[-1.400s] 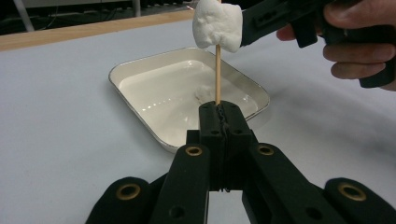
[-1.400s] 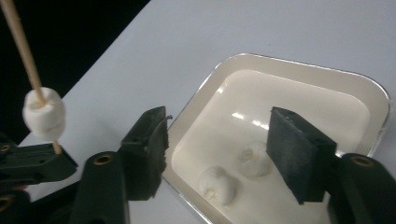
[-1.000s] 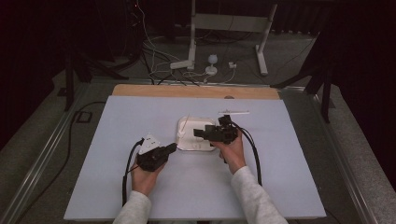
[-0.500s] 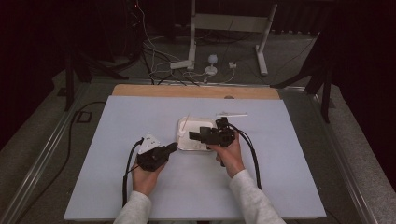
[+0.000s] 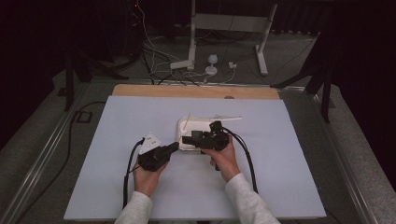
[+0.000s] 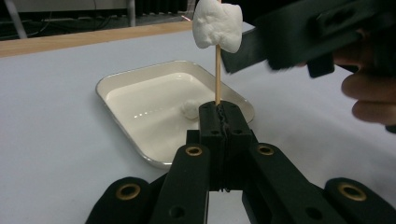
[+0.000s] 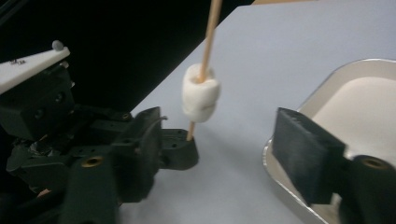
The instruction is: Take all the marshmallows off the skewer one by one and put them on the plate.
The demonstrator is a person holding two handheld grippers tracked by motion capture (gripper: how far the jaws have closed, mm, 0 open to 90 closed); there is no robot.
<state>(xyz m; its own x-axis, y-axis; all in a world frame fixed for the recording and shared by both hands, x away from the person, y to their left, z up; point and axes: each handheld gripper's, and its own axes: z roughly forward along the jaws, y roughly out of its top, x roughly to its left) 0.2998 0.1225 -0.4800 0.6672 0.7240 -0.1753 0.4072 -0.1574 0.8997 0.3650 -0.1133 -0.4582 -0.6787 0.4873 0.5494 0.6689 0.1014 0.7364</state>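
Note:
My left gripper (image 5: 174,147) (image 6: 218,111) is shut on a thin wooden skewer (image 6: 217,77) that stands upright. A white marshmallow (image 6: 217,24) (image 7: 201,99) is speared high on the skewer. My right gripper (image 5: 187,139) (image 7: 219,154) reaches in from the right at the marshmallow's height. Its jaws have just been closing a little but stand wide apart, and the marshmallow sits ahead of the gap, untouched by either pad. One of its fingers (image 6: 245,49) hangs right beside the marshmallow. A white tray (image 5: 183,125) (image 6: 108,93) behind the grippers holds a smaller marshmallow (image 6: 190,108).
A pale sheet (image 5: 116,140) covers the table, with a wooden strip (image 5: 154,91) along its far edge. A long pale stick (image 5: 224,118) lies by the tray's far side. Cables and stand legs (image 5: 191,46) lie on the floor beyond.
My right gripper has slid left across the tray toward the skewer in my left gripper. The left gripper and skewer have stayed put.

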